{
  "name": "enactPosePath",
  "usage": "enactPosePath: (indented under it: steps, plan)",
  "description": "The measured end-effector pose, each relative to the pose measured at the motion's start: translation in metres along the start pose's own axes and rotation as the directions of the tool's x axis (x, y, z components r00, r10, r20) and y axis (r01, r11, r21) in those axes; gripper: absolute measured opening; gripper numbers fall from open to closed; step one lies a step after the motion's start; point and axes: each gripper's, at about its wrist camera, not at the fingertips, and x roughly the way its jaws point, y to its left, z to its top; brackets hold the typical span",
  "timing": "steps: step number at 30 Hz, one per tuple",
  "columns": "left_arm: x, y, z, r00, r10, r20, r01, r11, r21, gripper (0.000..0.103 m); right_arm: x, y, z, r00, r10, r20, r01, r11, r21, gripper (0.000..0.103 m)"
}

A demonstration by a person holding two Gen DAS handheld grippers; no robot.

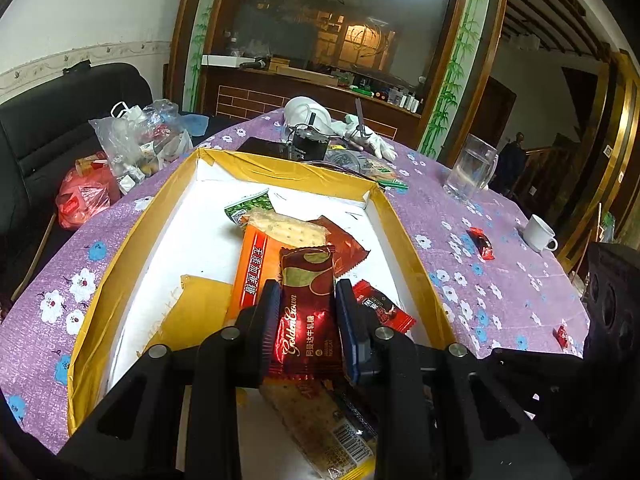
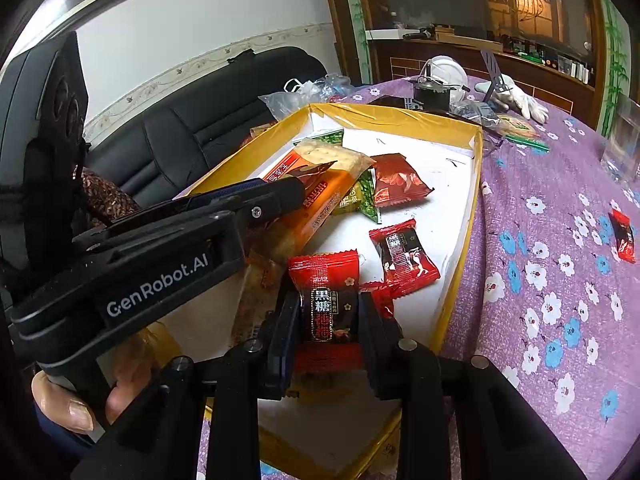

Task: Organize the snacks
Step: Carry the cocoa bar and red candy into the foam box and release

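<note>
A yellow-rimmed white box (image 1: pixel 132 232) (image 2: pixel 468 236) lies on the purple flowered table. My left gripper (image 1: pixel 308 300) is shut on a dark red Golden Crown bar (image 1: pixel 308 304) and holds it over the box. My right gripper (image 2: pixel 332 312) is shut on a red brown-sugar candy (image 2: pixel 326 284) over the box's near end. In the box lie an orange cracker pack (image 1: pixel 260 264) (image 2: pixel 320 200), a brown-red packet (image 1: pixel 346 246) (image 2: pixel 396 180), a green packet (image 1: pixel 248 206) (image 2: pixel 362 200) and a red candy (image 2: pixel 404 256) (image 1: pixel 380 308). The left gripper also shows in the right wrist view (image 2: pixel 296 192).
Two red candies (image 1: pixel 482 242) (image 1: pixel 562 336) lie on the table to the right of the box; one also shows in the right wrist view (image 2: pixel 624 234). A glass mug (image 1: pixel 472 170), a white cup (image 1: pixel 540 234), a glove and clutter stand beyond. Plastic bags (image 1: pixel 132 140) lie on the black sofa.
</note>
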Motion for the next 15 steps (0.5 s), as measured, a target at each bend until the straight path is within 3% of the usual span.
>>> enactPosePath:
  steps: [8,15]
  plan:
    - [-0.0021,0.0018,0.0004,1.0,-0.004,0.007,0.004,1.0,0.002,0.027,-0.0023,0.0024,-0.0009,1.0,0.008,0.002,-0.008,1.0,-0.01,0.031]
    - [-0.0035,0.0005,0.0007,1.0,-0.001,0.021,0.001,1.0,0.007,0.041,-0.0065,0.003,-0.0014,1.0,0.018,0.013,-0.018,1.0,-0.009,0.031]
